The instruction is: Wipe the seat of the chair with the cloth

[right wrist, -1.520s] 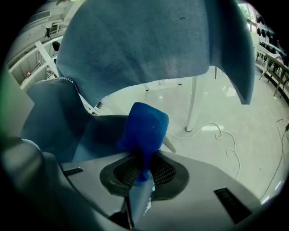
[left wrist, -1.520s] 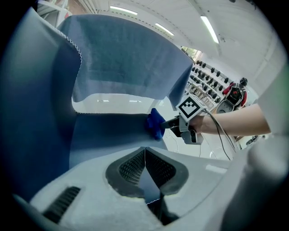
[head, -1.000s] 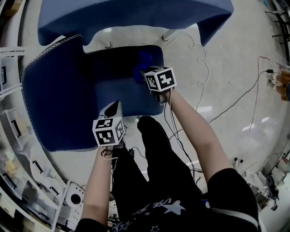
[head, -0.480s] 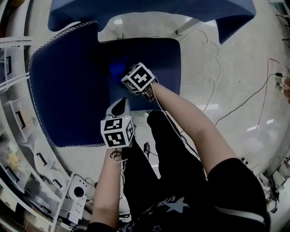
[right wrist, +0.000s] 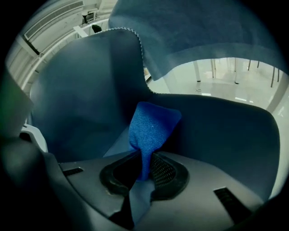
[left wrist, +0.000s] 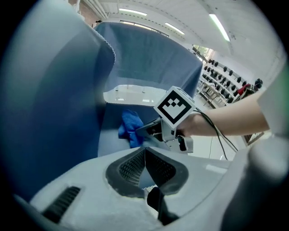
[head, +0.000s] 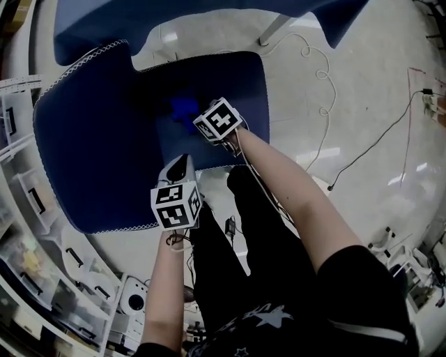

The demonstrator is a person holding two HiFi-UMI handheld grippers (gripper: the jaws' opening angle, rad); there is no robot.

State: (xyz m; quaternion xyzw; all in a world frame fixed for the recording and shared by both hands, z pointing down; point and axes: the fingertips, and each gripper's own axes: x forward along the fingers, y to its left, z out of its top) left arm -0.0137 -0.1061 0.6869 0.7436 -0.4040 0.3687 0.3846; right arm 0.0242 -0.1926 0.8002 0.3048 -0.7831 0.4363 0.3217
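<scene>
Currently your right gripper (head: 198,117) has its jaws clamped on the bright blue terry cloth (right wrist: 151,125). A narrow fold of the cloth is pinched between the ribbed pads, and the rest bunches out in front of the tips. The bunch rests on the dark blue padded chair seat (head: 237,84), towards the middle of the seat and nearer the side where the blue upholstered backrest with a white zigzag-stitched edge (head: 90,139) rises. Your right forearm reaches in across the near edge of the seat. Your left gripper (head: 178,166) has its jaws pressed together with nothing between them. It is just over the near edge of the seat, close beside your right wrist and apart from the cloth, and you cannot tell whether it touches the upholstery. A blue-draped table (head: 209,17) overhangs the far side of the chair, and a thin white cable (head: 317,70) loops over the pale glossy floor (head: 362,125) to the right.
</scene>
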